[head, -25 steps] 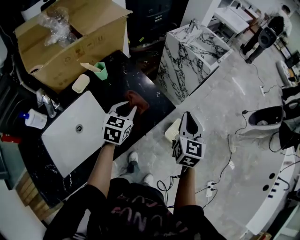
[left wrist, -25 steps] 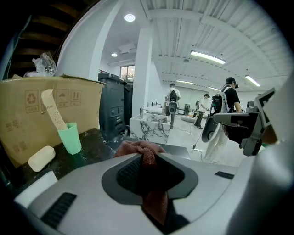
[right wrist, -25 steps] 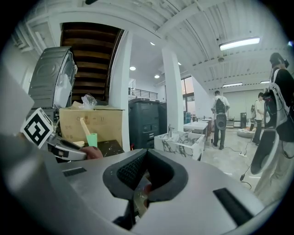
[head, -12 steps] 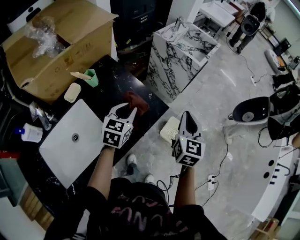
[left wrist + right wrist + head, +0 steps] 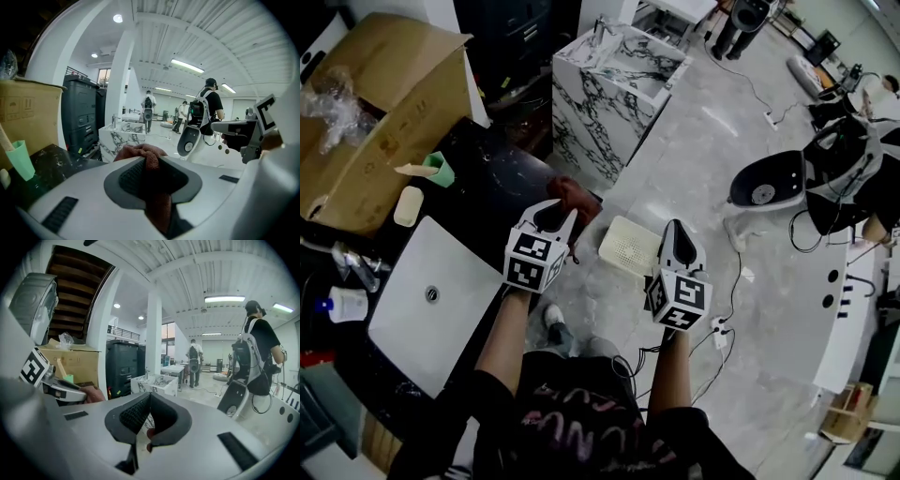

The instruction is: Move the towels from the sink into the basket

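Observation:
My left gripper (image 5: 559, 216) is shut on a reddish-brown towel (image 5: 577, 196), held over the edge of the black counter (image 5: 502, 192). In the left gripper view the towel (image 5: 140, 151) bunches between the pads and hangs down behind them. The white sink (image 5: 412, 314) lies to the left and I see no towel in it. On the floor, a white perforated basket (image 5: 630, 246) stands between the two grippers. Beside it, my right gripper (image 5: 676, 232) is shut with nothing in it. The right gripper view shows the left gripper (image 5: 58, 387) with the towel (image 5: 96, 393).
An open cardboard box (image 5: 375, 103), a green cup (image 5: 437, 169) and a soap bar (image 5: 409, 204) sit on the counter behind the sink. A marble-patterned block (image 5: 605, 94) stands beyond the basket. Cables and a power strip (image 5: 719, 333) lie on the floor at right. People stand far off.
The view has swung right: sink, box and counter slid left in the picture and the basket came more fully into sight. Both grippers kept their places and states.

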`<state>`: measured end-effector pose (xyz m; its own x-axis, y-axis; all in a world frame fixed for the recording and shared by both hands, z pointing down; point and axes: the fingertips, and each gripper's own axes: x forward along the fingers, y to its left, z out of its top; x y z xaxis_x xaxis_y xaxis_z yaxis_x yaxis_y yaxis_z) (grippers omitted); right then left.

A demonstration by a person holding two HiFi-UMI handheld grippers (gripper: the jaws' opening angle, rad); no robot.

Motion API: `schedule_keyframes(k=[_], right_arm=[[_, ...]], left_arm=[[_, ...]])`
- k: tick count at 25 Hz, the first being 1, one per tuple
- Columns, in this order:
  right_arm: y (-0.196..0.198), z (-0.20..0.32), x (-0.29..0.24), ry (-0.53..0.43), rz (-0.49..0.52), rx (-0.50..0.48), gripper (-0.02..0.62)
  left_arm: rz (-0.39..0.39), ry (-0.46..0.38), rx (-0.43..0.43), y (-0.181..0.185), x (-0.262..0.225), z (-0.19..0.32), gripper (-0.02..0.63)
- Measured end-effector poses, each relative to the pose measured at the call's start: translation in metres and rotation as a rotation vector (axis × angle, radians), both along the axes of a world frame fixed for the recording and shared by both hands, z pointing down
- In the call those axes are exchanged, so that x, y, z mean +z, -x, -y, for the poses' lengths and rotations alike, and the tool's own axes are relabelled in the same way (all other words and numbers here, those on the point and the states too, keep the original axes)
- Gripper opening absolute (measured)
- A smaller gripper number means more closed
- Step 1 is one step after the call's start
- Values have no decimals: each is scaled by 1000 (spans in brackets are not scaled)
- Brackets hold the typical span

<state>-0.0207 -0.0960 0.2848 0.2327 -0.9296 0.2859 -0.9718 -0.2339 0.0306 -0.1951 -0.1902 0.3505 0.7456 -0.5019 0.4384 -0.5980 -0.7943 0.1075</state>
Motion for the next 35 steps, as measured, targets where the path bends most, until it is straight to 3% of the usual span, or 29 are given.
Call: schedule_keyframes(k=[18, 28, 35], right_arm=[[-96, -78, 9, 3, 6, 188, 14], [-175, -83, 29, 20, 53, 193, 14], [-224, -85, 74, 71, 82, 205, 14]], left_arm=[[22, -16, 235, -125, 0, -57, 95], [42, 7, 251, -205, 19, -66, 97], [73, 38, 271, -256, 57, -62, 97]])
